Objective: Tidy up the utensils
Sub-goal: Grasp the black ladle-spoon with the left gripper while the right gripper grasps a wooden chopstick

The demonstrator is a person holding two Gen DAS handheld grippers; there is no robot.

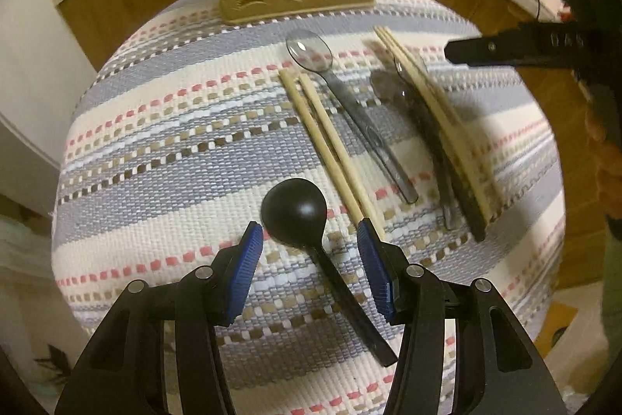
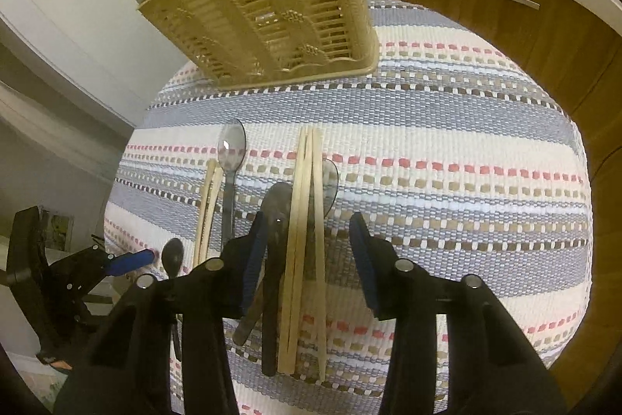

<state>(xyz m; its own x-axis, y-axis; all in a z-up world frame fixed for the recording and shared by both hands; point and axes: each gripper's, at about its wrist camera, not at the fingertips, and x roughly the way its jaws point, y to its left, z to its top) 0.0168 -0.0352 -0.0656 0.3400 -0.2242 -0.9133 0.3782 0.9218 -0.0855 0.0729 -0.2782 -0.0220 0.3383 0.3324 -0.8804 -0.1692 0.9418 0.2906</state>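
Left gripper [image 1: 310,235] spread wide over the striped mat [image 1: 163,142], blue pads [image 1: 252,251] either side of the black spoon [image 1: 295,209], nothing gripped. Right gripper [image 2: 309,240] likewise wide open and empty, poised above a heap of chopsticks [image 2: 301,220] lying across a dark spoon [image 2: 276,212] and a clear spoon's bowl [image 2: 330,181]. Beige slotted basket [image 2: 272,6] upright at the mat's far edge. On the mat between basket and black spoon: a second chopstick pair [image 1: 326,146] and a clear spoon [image 1: 311,51], just beside each other. All utensils flat on the mat, outside the basket.
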